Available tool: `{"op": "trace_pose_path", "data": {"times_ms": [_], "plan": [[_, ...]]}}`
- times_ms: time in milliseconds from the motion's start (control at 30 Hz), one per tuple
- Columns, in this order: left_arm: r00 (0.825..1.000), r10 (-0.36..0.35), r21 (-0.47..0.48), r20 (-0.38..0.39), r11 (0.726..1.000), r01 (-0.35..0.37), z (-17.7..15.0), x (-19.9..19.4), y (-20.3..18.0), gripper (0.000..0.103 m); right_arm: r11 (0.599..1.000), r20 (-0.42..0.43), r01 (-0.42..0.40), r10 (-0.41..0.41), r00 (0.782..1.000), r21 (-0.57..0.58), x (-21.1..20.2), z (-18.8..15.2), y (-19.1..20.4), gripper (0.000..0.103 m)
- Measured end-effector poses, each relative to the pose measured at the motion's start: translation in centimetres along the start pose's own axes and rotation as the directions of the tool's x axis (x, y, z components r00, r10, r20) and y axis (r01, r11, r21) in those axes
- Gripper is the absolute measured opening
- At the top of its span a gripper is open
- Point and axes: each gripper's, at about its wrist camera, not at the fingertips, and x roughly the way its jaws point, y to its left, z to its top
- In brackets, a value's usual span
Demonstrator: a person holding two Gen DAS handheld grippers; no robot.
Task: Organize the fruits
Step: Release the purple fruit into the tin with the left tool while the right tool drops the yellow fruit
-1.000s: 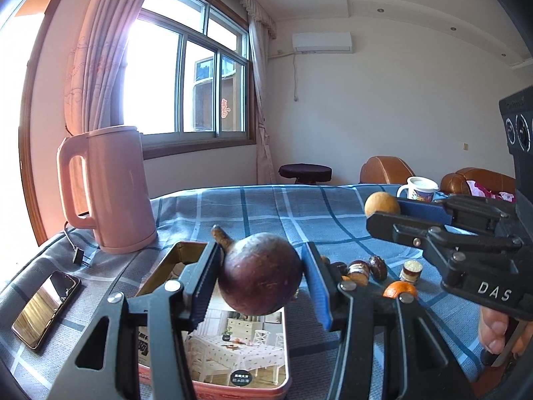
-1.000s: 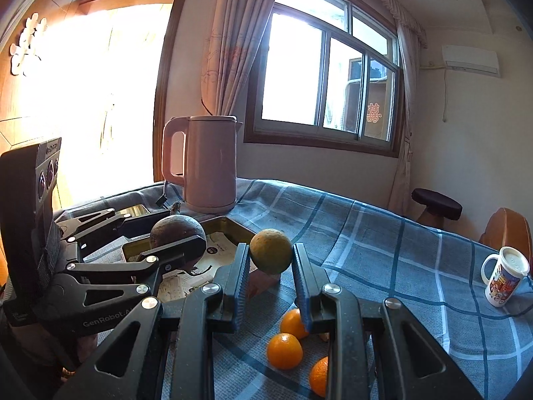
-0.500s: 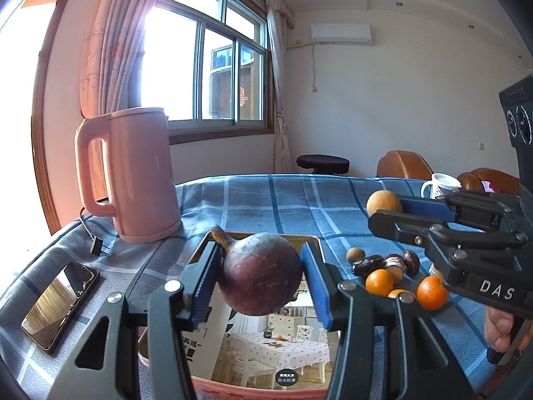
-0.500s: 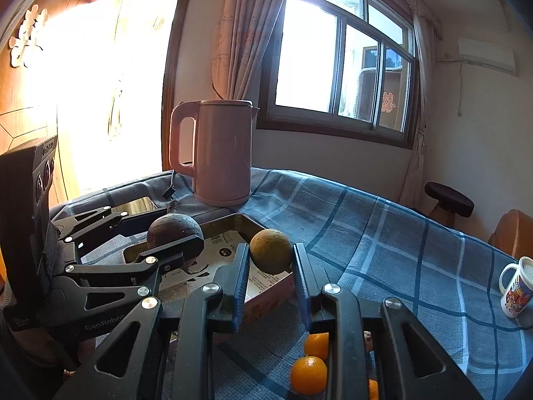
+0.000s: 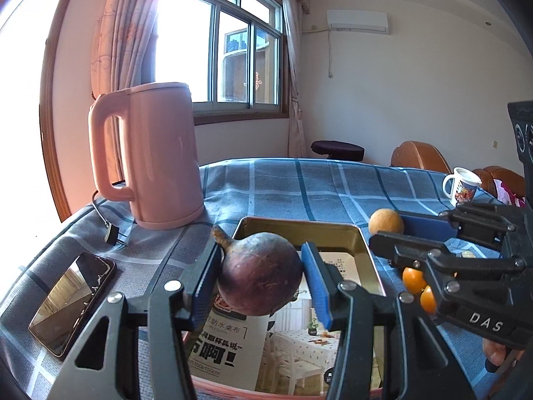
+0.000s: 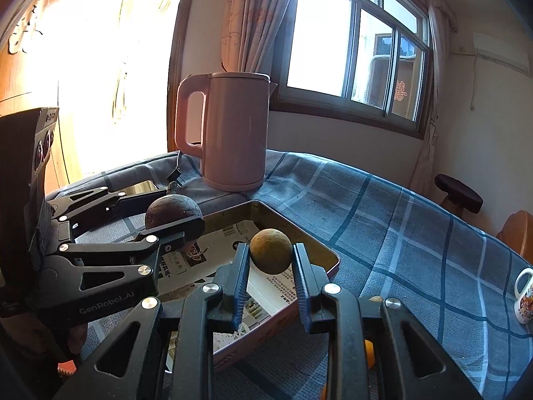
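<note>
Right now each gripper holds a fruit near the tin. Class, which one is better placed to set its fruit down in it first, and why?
Probably the left. The left gripper holds its purple fruit over the middle of the tin; the right gripper holds its brown fruit close to the tin's edge.

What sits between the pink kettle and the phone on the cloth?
Left wrist view: the kettle's black cord and plug lie there, before the phone.
</note>
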Motion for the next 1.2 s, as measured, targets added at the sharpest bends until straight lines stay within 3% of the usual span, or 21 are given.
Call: {"op": "trace_pose_path", "data": {"times_ms": [467, 1200], "plan": [[0.996, 0.016, 0.012, -0.083, 1.0, -0.015, 0.1, 1.9, 0.8, 0.052, 1.0, -0.071, -0.002, 0.003, 0.997, 0.015, 3.3, -0.6, 1.0, 0.028], [0.985, 0.006, 0.014, -0.17, 1.0, -0.004, 0.1, 3.7, 0.8, 0.052, 1.0, -0.143, 0.028, -0.028, 0.989, -0.004, 5.4, -1.3, 1.5, 0.028]]}}
